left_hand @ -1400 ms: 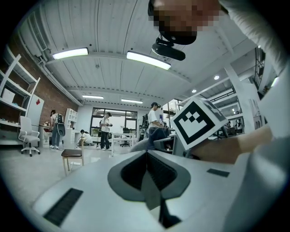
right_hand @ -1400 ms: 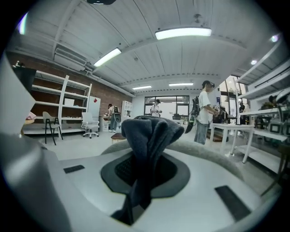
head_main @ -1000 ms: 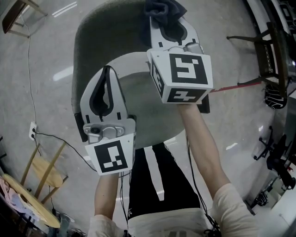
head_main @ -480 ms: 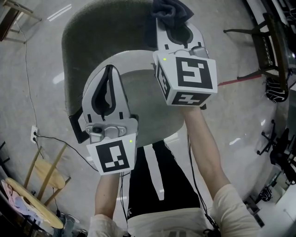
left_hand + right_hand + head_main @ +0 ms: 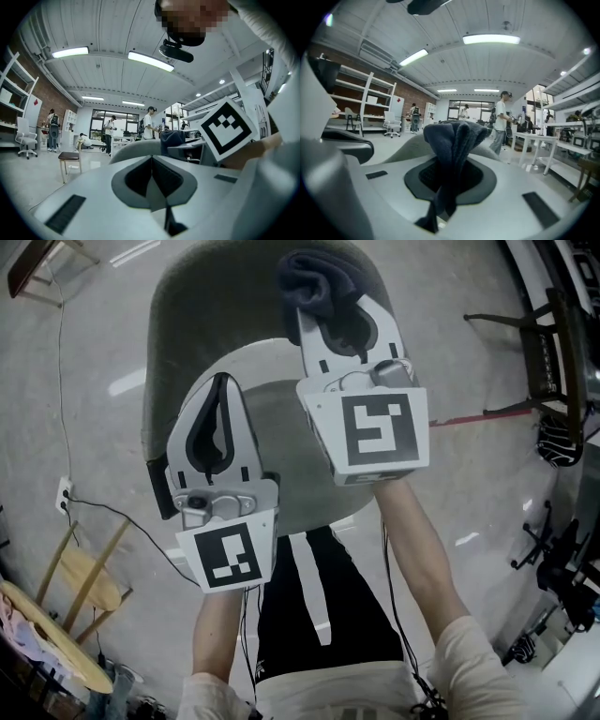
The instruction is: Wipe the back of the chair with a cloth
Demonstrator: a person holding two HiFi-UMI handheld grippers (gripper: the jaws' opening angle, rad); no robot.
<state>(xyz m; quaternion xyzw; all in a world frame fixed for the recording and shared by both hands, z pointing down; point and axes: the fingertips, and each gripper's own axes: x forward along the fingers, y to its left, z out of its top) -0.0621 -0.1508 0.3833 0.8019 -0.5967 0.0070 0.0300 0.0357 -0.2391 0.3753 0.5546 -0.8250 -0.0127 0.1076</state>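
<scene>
Loosely bunched cloth at the chair back: slipping is the risk.
Right gripper (image 5: pixel 339 313) fingers (image 5: pixel 370 197) are clamped on a dark blue cloth (image 5: pixel 452 136) by the top edge of the grey chair back (image 5: pixel 187 324). The left gripper (image 5: pixel 217 390) has its fingers together, empty. Dragged hard, the thin pinched fold could pull free, and bare fingertips would then scrape the upholstery.

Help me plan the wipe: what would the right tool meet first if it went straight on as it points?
Probably the chair back, just beyond the cloth clamped in the right tool, though depth is unclear.
</scene>
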